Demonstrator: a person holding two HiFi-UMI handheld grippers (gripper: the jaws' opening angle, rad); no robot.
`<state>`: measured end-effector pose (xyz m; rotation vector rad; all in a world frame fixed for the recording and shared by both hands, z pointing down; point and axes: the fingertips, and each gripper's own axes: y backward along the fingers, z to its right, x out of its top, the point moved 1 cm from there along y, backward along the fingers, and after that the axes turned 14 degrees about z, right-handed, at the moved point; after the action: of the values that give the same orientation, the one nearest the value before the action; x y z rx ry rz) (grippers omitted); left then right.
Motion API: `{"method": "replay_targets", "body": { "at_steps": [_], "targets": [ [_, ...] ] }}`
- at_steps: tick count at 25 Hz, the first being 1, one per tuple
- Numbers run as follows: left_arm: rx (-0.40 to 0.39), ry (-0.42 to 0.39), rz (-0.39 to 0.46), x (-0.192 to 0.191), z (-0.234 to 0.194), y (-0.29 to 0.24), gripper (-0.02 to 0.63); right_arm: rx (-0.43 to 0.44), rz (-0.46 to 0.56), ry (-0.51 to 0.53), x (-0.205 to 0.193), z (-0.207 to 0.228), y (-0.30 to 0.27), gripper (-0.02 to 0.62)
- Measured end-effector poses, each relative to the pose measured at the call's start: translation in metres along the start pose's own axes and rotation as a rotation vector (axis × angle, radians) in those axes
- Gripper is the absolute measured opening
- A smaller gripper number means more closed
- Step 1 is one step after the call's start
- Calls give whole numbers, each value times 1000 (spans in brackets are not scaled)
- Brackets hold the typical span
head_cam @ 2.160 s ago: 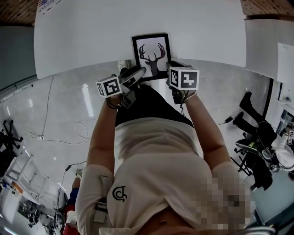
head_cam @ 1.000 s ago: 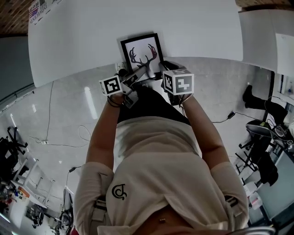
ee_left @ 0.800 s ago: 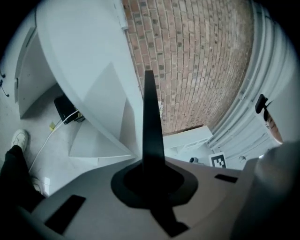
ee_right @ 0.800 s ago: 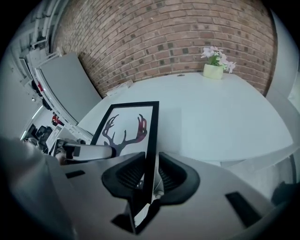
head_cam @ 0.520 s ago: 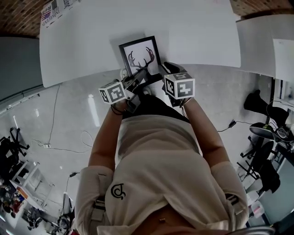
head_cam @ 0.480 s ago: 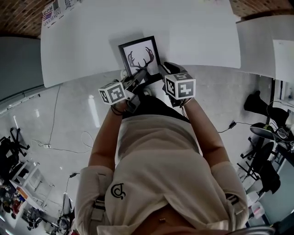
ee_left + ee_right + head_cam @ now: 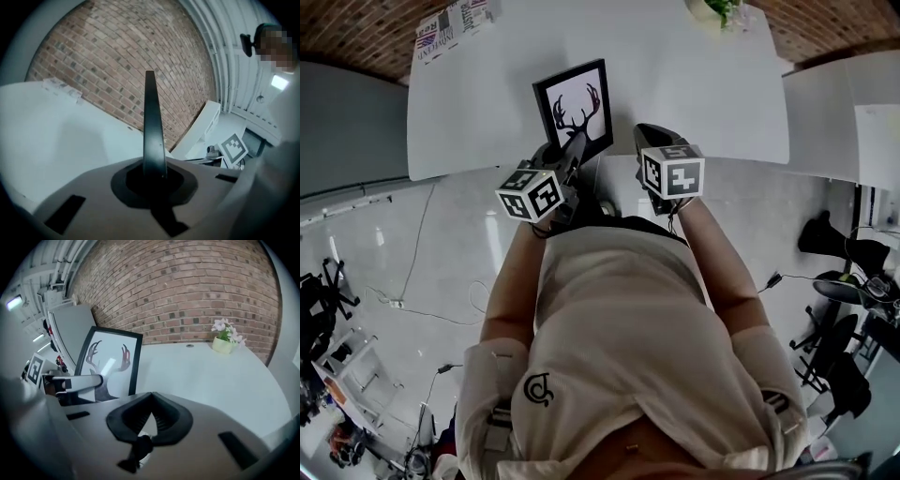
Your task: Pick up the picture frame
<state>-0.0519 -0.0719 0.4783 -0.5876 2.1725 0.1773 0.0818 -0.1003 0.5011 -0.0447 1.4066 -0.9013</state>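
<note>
White table [image 7: 694,84] below, brick wall [image 7: 187,287] behind. The picture frame [image 7: 572,105] stands upright, seemingly clear of the top, its edge pinched in the left gripper [image 7: 577,142]. The right gripper [image 7: 150,397] has just closed on nothing - better it steadied the far edge.

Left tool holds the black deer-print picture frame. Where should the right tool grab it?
Its right-hand border, from the right. The black rectangular deer-print picture frame stands near upright with the left tool clamped on its lower edge; that thin free edge faces the shut right tool, which would need opening first.
</note>
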Motion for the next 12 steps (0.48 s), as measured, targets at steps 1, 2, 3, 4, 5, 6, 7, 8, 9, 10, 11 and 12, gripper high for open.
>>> {"method": "replay_targets", "body": {
  "at_steps": [1, 2, 3, 4, 5, 6, 7, 8, 9, 10, 11, 12],
  "targets": [
    [4, -34, 21, 12, 0, 0, 23, 7, 15, 22, 7, -2, -2, 9],
    [8, -66, 43, 24, 1, -1, 23, 15, 35, 44, 16, -4, -4, 8],
    [11, -101, 66, 36, 1, -1, 23, 23, 59, 63, 25, -6, -5, 8],
    [13, -140, 87, 49, 2, -1, 23, 29, 84, 79, 34, -9, -7, 8],
    [15, -184, 105, 60, 3, -1, 23, 34, 109, 91, 43, -11, -8, 8],
    [17, -230, 119, 70, 4, 0, 23, 38, 135, 101, 51, -14, -8, 8],
    [19, -274, 131, 79, 5, 0, 23, 42, 165, 113, 59, -17, -8, 8],
    [20, -315, 142, 88, 6, 0, 23, 43, 198, 126, 69, -19, -8, 8],
    [21, -351, 153, 96, 6, 0, 23, 43, 231, 137, 78, -22, -8, 6],
    [23, -382, 166, 104, 7, 1, 23, 41, 260, 144, 86, -24, -8, 6],
    [26, -411, 181, 112, 7, 1, 23, 40, 286, 149, 94, -26, -8, 6],
    [31, -438, 198, 120, 7, 1, 23, 38, 310, 152, 102, -28, -8, 6]
  ]
}}
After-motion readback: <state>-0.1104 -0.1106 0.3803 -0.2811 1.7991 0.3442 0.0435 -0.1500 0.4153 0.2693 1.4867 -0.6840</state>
